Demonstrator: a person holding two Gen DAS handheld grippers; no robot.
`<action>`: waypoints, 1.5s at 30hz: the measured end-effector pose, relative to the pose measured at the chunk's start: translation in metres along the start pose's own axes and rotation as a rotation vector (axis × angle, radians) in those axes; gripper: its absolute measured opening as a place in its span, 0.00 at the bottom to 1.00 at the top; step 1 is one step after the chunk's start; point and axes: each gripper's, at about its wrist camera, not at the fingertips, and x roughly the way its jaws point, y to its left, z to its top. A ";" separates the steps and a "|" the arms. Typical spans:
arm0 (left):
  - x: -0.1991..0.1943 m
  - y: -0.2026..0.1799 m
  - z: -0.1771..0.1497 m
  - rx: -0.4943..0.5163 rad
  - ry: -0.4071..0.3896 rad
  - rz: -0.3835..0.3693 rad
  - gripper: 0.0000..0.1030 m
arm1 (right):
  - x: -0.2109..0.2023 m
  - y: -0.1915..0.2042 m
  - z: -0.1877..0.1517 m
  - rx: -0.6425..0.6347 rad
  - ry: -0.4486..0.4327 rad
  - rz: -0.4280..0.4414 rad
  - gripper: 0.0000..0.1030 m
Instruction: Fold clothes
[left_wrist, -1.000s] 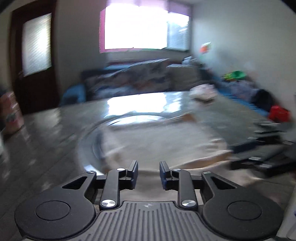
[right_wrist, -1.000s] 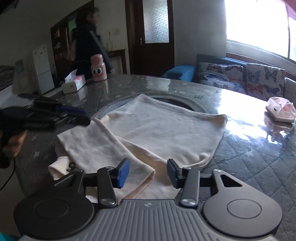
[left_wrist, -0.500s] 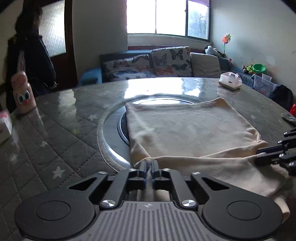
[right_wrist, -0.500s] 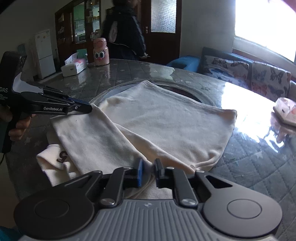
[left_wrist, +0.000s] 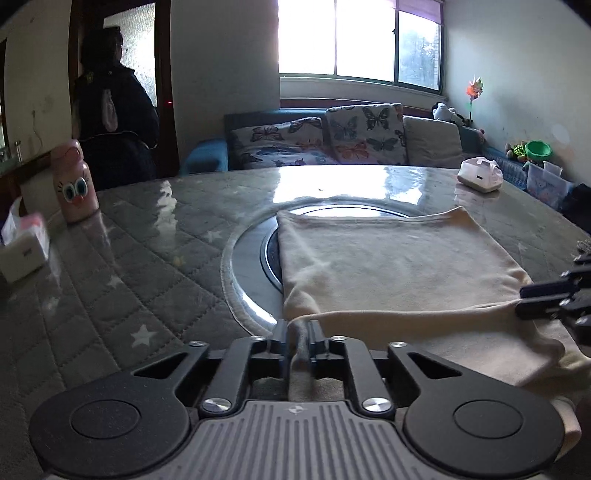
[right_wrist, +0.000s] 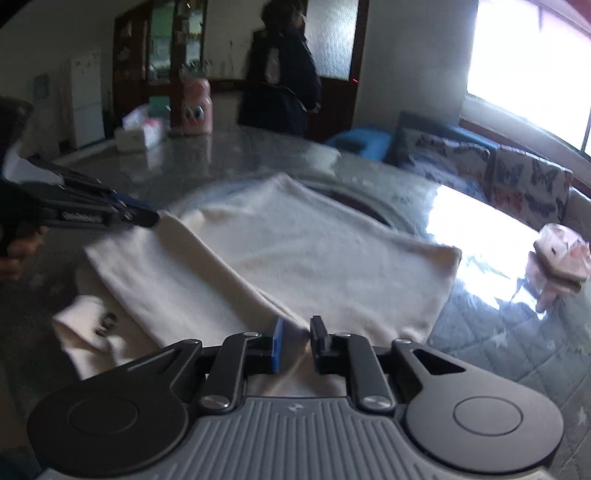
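Observation:
A cream garment (left_wrist: 399, 273) lies on the round grey table, partly folded, its near edge doubled over. My left gripper (left_wrist: 297, 336) is shut on the garment's near left corner. It also shows from the side in the right wrist view (right_wrist: 147, 218), pinching that corner. My right gripper (right_wrist: 295, 334) is shut on the garment (right_wrist: 314, 251) at the near right corner of the fold. It also shows at the right edge of the left wrist view (left_wrist: 524, 301). A cuff with a dark print (right_wrist: 107, 321) sticks out under the fold.
The quilted grey table cover (left_wrist: 129, 280) surrounds a glass turntable (left_wrist: 251, 258). A pink bottle with eyes (left_wrist: 74, 181) and a tissue box (left_wrist: 24, 243) stand at the left. A pink-white pouch (left_wrist: 480, 175) lies at the far right. A person (left_wrist: 114, 122) stands by the door.
Both grippers went from open to shut on the garment's near edge. The folded edge now sits a little higher and farther across the garment.

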 end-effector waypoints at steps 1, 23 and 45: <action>-0.004 -0.003 0.001 0.013 -0.008 -0.013 0.15 | -0.004 0.002 0.001 -0.010 -0.011 0.006 0.15; -0.025 -0.043 -0.030 0.201 0.033 -0.095 0.32 | -0.017 0.023 -0.023 -0.066 0.033 0.072 0.16; -0.039 -0.042 -0.027 0.214 0.028 -0.130 0.45 | -0.011 0.014 -0.017 -0.081 0.019 0.051 0.24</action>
